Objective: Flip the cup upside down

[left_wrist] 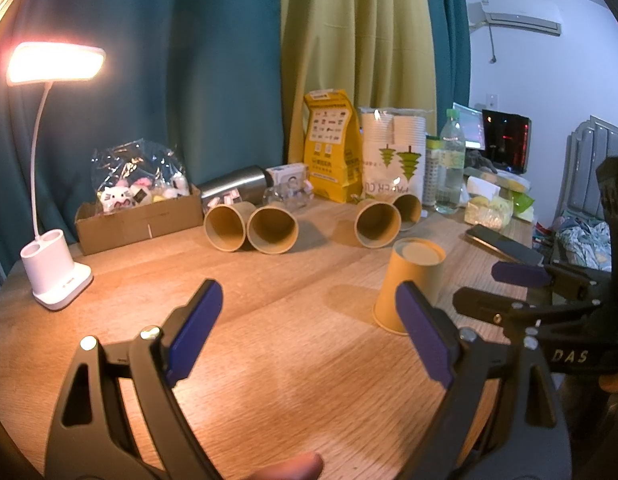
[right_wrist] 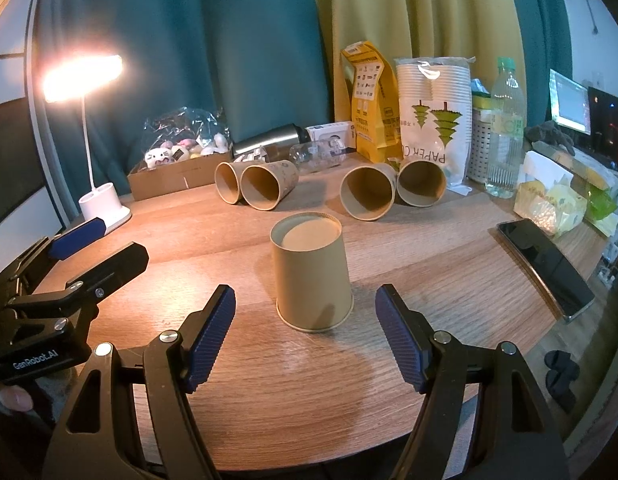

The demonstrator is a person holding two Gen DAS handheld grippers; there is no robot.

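In the left wrist view, the left claw (left_wrist: 313,332) stood wide apart over bare wood, holding nothing. A paper cup (left_wrist: 413,282) stood mouth-down on the desk (left_wrist: 269,344), its flat base facing up, partly hidden behind the claw's right finger. Whether that finger touched the cup could not be told from this angle. The right claw (left_wrist: 497,284) reached in from the right edge, just beside the cup, its fingers parted. Four more cups (left_wrist: 251,227) lay on their sides farther back, mouths toward the camera, in front of a cardboard box (left_wrist: 137,222). A lit lamp (left_wrist: 55,178) stood at the left.

In the right wrist view, the right claw (right_wrist: 305,334) was spread open with the upturned cup (right_wrist: 311,274) standing between and just ahead of its fingers, apart from both. The cup rested squarely on its rim, free of any grip. The left claw (right_wrist: 89,252) showed at the left edge, apart and empty. The four lying cups (right_wrist: 317,192) sat well behind, and a phone (right_wrist: 549,266) lay at the right.

By my judgement, one cup was already flipped and released. The four on their sides looked untouched, so if they belonged to the job, most of it remained.
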